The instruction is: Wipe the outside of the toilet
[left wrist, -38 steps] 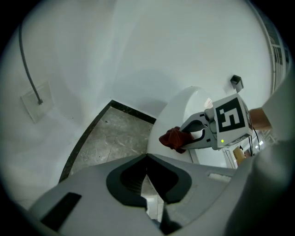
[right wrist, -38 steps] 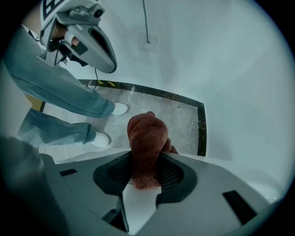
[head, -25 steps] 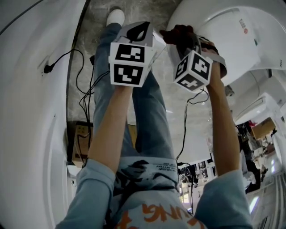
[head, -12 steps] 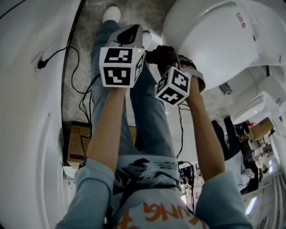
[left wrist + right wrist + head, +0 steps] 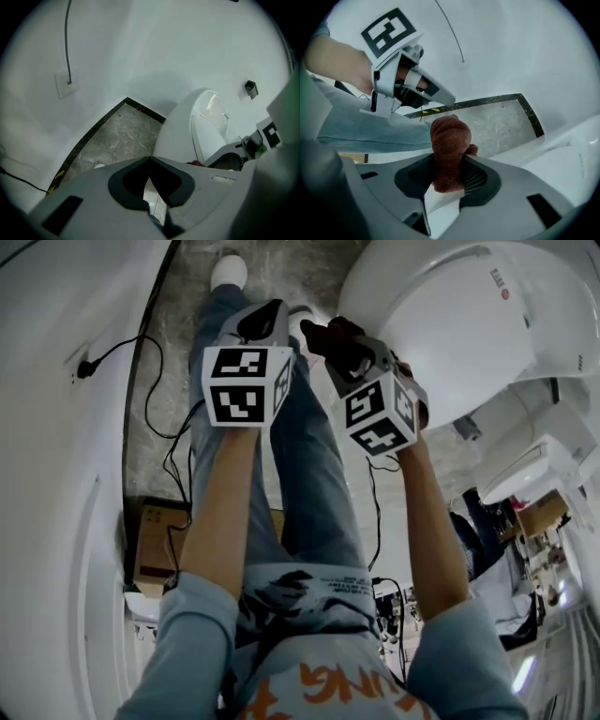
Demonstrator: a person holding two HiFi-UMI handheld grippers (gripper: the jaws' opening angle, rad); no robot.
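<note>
My right gripper (image 5: 448, 180) clamps the brown cloth (image 5: 449, 140) just beside the toilet (image 5: 450, 329), ready to wipe its outer shell; my left gripper (image 5: 150, 161), jaws together and empty, hangs clear of the toilet.

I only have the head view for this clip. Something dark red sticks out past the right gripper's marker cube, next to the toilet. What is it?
Observer: A reddish-brown cloth. In the right gripper view, the right gripper has its jaws shut on it, with the bunched end standing past the tips.
Operator: Is it on the toilet?
Observer: No contact shows there. The cloth stands out against the floor, and the toilet lies off to its right.
Operator: And the left gripper?
Observer: In its own view, the left gripper has its jaws together with nothing between them.
</note>
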